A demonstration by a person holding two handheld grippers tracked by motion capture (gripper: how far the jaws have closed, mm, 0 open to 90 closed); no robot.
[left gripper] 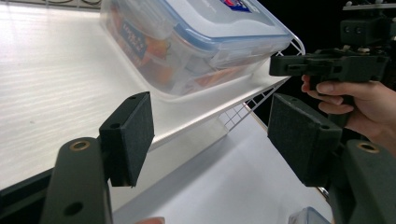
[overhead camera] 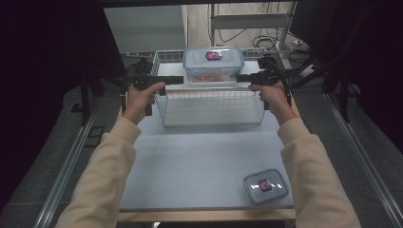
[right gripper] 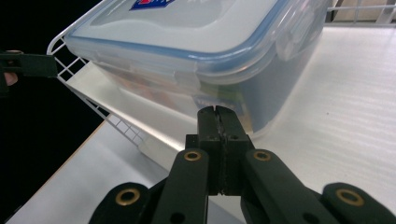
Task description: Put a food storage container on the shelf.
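Clear plastic food box [overhead camera: 213, 64] with a blue-edged snap lid, sitting on a white shelf board [overhead camera: 173, 70] laid across the top of a white wire basket [overhead camera: 211, 108] at the far end of the pale bench [overhead camera: 199, 161]. Orange and red contents visible through the box wall, too blurred to name. Red and blue sticker on the lid.

Left hand-held gripper [overhead camera: 177, 80] held level at the left edge of the shelf board, pointing toward the box. Jaws standing well apart in the left gripper view, nothing between the black pads [left gripper: 133, 135], box [left gripper: 191, 42] ahead and apart from them. Left hand [overhead camera: 141, 99] wrapped round the handle beside the basket.

Right hand-held gripper [overhead camera: 243, 78] level at the right edge of the board, tip pointing at the box from the other side. Jaws pressed fully together in the right gripper view, pads meeting along one seam, holding nothing. Closed tip [right gripper: 218, 122] just in front of the lower near wall of the box [right gripper: 196, 51]; contact or a small gap, cannot tell. Right hand [overhead camera: 272, 96] on the handle beside the basket's right end.

Second, smaller and flatter box [overhead camera: 265, 185] with the same lid and sticker, lying near the front right corner of the bench, well apart from both hands.

Cream sleeves [overhead camera: 102, 175] reaching in from the near edge.
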